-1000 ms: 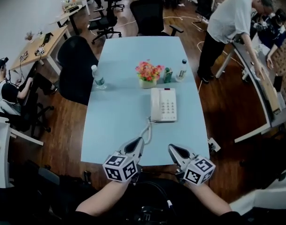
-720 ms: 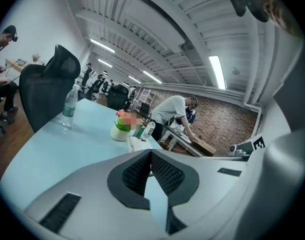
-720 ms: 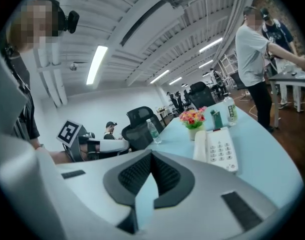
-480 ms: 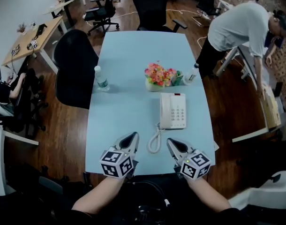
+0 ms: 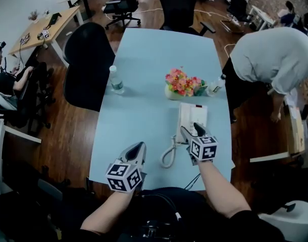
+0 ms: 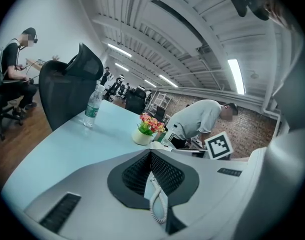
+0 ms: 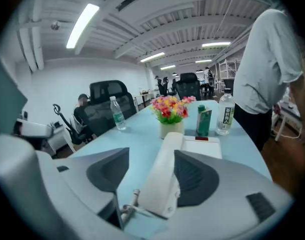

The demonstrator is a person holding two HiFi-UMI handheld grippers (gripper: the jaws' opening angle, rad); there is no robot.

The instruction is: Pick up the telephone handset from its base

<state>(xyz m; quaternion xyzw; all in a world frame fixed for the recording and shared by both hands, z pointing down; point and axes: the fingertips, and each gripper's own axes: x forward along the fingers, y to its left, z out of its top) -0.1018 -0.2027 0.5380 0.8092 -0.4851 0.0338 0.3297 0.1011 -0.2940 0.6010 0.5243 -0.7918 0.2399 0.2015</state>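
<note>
A white telephone base sits on the light blue table, with its handset lying along the base's left side. My right gripper has its jaws opening, one on each side of the handset's near end. In the right gripper view the handset runs up between the two dark pads and stays on the base. A coiled cord loops from the phone toward me. My left gripper hovers shut left of the cord, with nothing in it.
Behind the phone stand a pot of flowers, a green carton and a bottle. A water bottle stands near the left edge. A black chair is at the left, and a person bends over at the right.
My right gripper moved forward from the near edge to the phone, and its jaws opened around the handset. The left gripper shifted slightly and stayed shut.
</note>
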